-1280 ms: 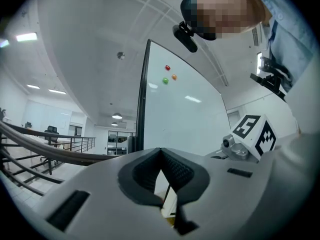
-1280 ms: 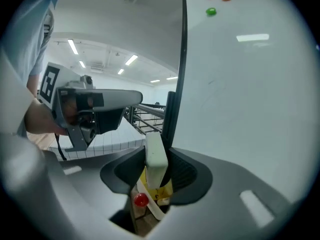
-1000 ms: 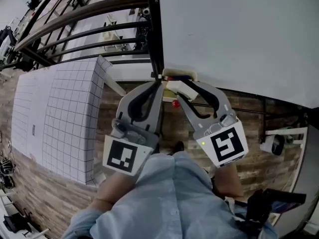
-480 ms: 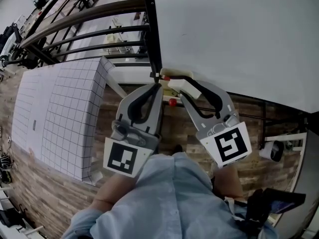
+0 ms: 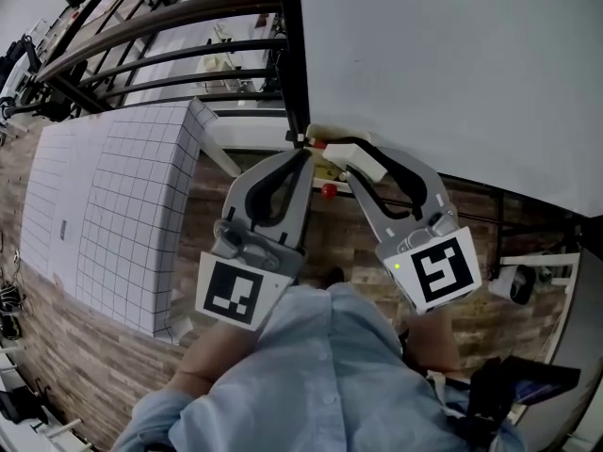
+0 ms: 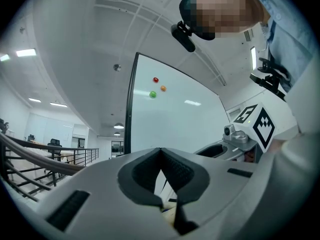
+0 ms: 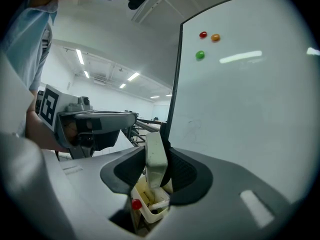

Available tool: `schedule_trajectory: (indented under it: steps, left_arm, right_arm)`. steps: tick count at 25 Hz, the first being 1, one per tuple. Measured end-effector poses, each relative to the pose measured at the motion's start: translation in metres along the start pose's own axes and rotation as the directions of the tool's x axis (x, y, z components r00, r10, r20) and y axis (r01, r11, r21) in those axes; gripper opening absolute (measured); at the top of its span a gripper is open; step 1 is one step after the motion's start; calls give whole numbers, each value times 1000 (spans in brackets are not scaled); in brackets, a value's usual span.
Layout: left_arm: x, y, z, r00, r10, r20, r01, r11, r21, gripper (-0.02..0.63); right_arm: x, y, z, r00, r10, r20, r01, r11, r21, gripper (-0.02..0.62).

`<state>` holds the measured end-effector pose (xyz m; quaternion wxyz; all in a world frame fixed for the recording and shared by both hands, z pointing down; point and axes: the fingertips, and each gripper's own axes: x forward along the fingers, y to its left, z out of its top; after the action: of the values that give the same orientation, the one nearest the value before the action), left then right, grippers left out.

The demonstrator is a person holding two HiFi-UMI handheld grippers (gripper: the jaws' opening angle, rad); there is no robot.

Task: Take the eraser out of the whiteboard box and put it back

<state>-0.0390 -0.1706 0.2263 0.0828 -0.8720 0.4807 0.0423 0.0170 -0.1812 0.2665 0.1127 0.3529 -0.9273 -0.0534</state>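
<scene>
**Eraser in your right claw, over the whiteboard box**

Eraser (image 7: pixel 156 156) is a cream block, stood on end between the pads of your right claw (image 7: pixel 156 152). The pads press its two broad faces: clenched on it, a firm hold. Its top sticks out past the claw tips.

Whiteboard box (image 7: pixel 151 216) sits directly under the eraser in the right gripper view. It is a small cream tray with its mouth open to the camera and some pale, stick-like items lying inside. A red ball (image 7: pixel 135 204) sits at the box's left wall. The eraser's lower end lines up with the box mouth, but you can't tell from that view whether it is inside the rim or just above it.

Your left claw (image 6: pixel 161 150) is closed. Its tips meet and nothing is between them. In the head view it sits just beside the right claw, with its tips at the black frame edge (image 5: pixel 294 83) of the whiteboard (image 5: pixel 452 64). Both claws converge on the board's lower corner.

Three magnets sit high on the whiteboard, well apart from the claws:
- a red magnet (image 7: pixel 203 35)
- an orange magnet (image 7: pixel 215 37) just beside the red one
- a green magnet (image 7: pixel 200 55) below them

Around you in the head view:
- a gridded panel (image 5: pixel 113 215) to your left
- dark railings (image 5: pixel 170 26) beyond the panel
- a wood-plank floor (image 5: pixel 471 309) below
</scene>
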Motion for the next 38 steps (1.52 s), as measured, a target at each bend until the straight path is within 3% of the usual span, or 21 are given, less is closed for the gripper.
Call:
schedule_trajectory:
  steps: [20,38]
  left_arm:
    - [17,45,-46,996,-21,-88,13,997,-82,-2]
    - [23,68,-89,982,-83,-168,59,988,-144,-2]
  right_arm:
    - [59,16,-60,981,84,-176,-75,996,54,141]
    - [91,28,-117,941,79,-328,-49,994,98,149]
